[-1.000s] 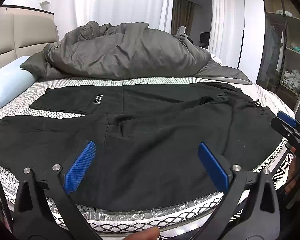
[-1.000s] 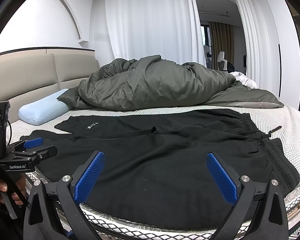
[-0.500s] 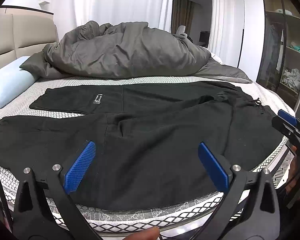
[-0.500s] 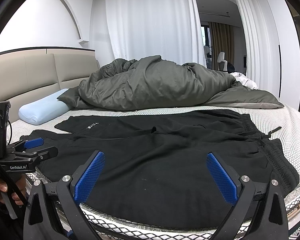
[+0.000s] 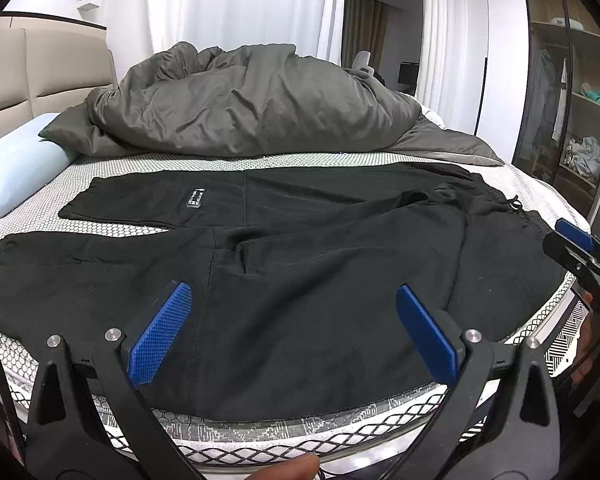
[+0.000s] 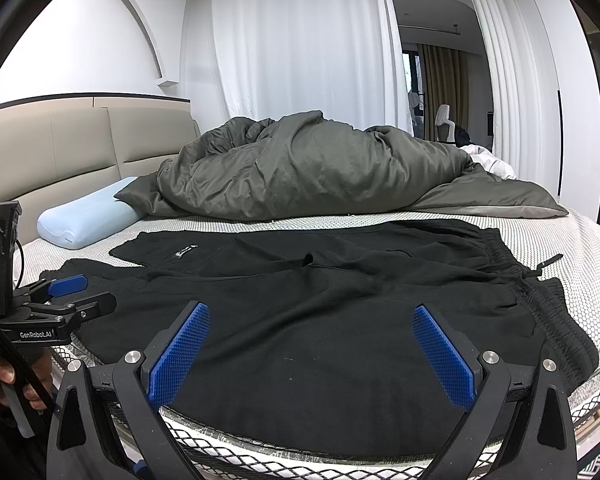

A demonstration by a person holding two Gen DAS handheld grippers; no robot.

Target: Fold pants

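Black pants point(image 5: 300, 280) lie spread flat on the bed, both legs running to the left and the elastic waistband with its drawstring point(image 6: 540, 280) at the right. My left gripper point(image 5: 292, 300) hovers open over the near leg by the bed's front edge, with nothing between its blue pads point(image 5: 160, 332). My right gripper point(image 6: 310, 314) is open too, above the seat of the pants near the front edge. The left gripper point(image 6: 84, 294) shows at the left of the right wrist view, beside the leg cuffs. At the right edge of the left wrist view sits the right gripper point(image 5: 572, 240), near the waistband.
A bunched grey duvet point(image 5: 252, 100) fills the far half of the bed. A pale blue pillow point(image 6: 84, 220) lies against the beige headboard point(image 6: 60, 140) at the left. A glass-door wardrobe point(image 5: 572, 100) stands at the right. The mattress edge point(image 5: 300, 436) runs just under both grippers.
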